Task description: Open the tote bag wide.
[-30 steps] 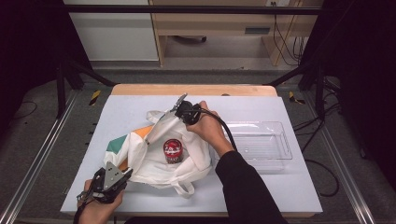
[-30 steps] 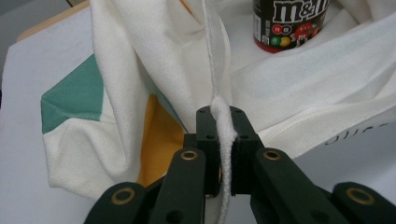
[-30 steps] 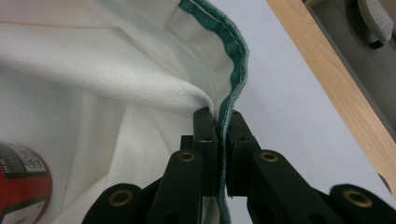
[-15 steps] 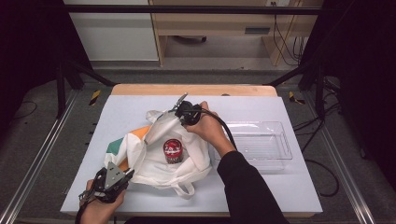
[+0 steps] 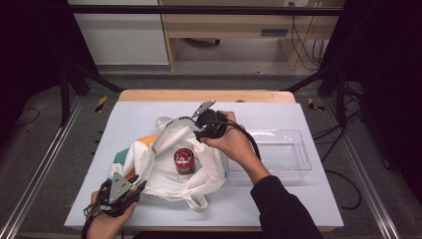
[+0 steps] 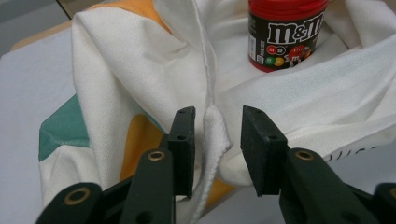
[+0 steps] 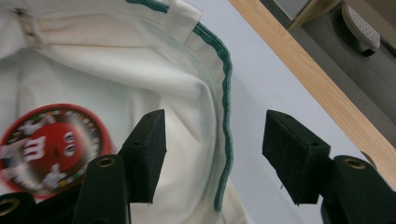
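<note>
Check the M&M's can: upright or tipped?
Upright. The M&M's can stands lid-up on the white tote bag; its label reads level in the left gripper view.

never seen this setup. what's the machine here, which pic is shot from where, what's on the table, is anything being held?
There is no robot arm: a person holds a two-jaw hand-held gripper in each hand.

The high view looks down from above the person's side. In it, the left hand-held gripper is at the lower left and the right hand-held gripper is at the bag's far edge. The other two pictures come from cameras riding on each gripper, looking along its black jaws.

On the table lie a white tote bag, a red M&M's can standing inside it, and a clear plastic tray to the right.

Nothing is gripped. Both sets of jaws have just been opening; bag fabric sits loosely between them.
</note>
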A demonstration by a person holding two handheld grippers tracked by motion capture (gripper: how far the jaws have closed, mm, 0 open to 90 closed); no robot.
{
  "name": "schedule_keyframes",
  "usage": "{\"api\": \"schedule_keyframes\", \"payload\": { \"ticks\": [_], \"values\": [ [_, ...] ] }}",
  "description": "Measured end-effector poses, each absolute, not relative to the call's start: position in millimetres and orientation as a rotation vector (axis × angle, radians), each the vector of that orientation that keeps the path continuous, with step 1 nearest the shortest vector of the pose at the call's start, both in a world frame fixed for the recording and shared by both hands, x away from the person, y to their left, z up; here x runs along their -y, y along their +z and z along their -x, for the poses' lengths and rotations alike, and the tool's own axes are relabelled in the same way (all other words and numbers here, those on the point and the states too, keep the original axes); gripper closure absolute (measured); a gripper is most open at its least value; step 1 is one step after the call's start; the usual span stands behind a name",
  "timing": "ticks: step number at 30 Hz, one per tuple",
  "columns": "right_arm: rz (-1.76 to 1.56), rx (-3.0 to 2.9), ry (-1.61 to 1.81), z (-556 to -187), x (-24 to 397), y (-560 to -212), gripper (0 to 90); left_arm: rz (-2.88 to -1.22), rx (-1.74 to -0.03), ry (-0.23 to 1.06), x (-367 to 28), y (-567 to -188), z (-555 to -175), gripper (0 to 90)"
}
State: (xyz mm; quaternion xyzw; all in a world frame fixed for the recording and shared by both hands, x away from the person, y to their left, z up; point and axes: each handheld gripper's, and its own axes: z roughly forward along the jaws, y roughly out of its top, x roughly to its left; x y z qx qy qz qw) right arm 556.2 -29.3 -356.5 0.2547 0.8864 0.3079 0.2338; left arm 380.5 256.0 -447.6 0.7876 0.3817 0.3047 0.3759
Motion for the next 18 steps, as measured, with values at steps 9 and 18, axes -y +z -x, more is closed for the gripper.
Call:
{"api": "schedule_keyframes", "payload": {
  "ticks": [9, 18],
  "values": [
    [-0.744, -2.361, 1.017, -504.9, 60.6, -347.9, 55.5, -1.964, -0.938, 0.798, -256.9, -439.6, -377.7, 58.1],
    [-0.784, -2.331, 1.146, -437.2, 84.9, -368.6, 80.6, -1.935, -0.853, 0.805, -254.4, -410.1, -383.3, 62.3]
  ]
}}
